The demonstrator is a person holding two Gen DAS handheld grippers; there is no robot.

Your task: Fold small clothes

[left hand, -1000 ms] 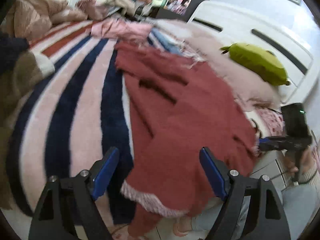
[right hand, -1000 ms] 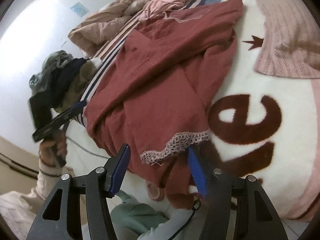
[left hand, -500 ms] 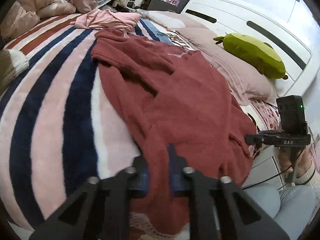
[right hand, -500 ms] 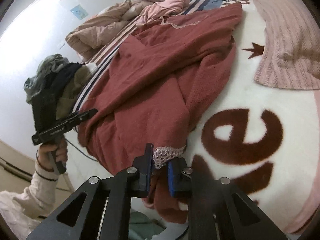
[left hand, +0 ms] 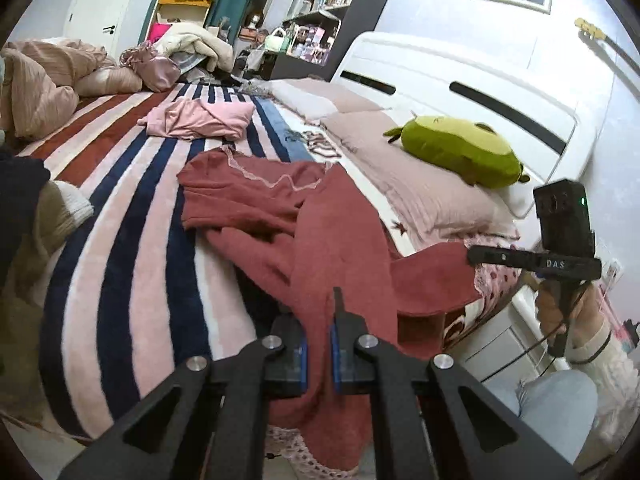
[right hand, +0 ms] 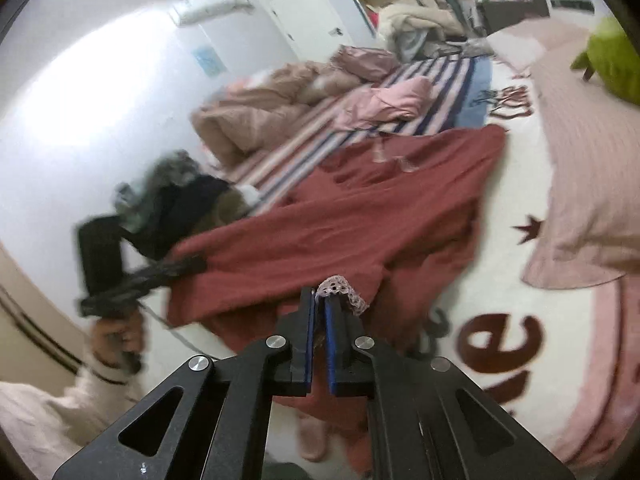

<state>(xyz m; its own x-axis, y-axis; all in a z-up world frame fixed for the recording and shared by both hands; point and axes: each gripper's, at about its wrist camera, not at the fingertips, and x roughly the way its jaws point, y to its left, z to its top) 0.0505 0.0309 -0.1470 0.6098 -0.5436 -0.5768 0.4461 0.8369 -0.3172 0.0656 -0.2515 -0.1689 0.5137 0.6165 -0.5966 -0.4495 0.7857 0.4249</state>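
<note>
A wide bed covered by a fleecy blanket striped in navy, pink and rust (left hand: 120, 248) fills most of both views, with a dusty-pink ribbed pillow (left hand: 424, 184) and a lime-green plush toy (left hand: 456, 150) near the white headboard. Spread across the blanket lies the fuzzy brick-red garment with pale lace trim (left hand: 344, 240), its collar toward the far side and its hem lifted off the near edge of the bed. A crumpled pale-pink garment (left hand: 200, 120) lies well apart, farther up the stripes. The left gripper (left hand: 318, 354) is clamped on a thick bunch of the red cloth near the hem, and the right gripper (right hand: 318, 346) is pinched closed on the lace-edged corner (right hand: 340, 290). The right grip looks slight, catching mostly lace, so a hard pull could let the corner slip free. The fleece may also drag on the blanket and bunch the fold unevenly.
</note>
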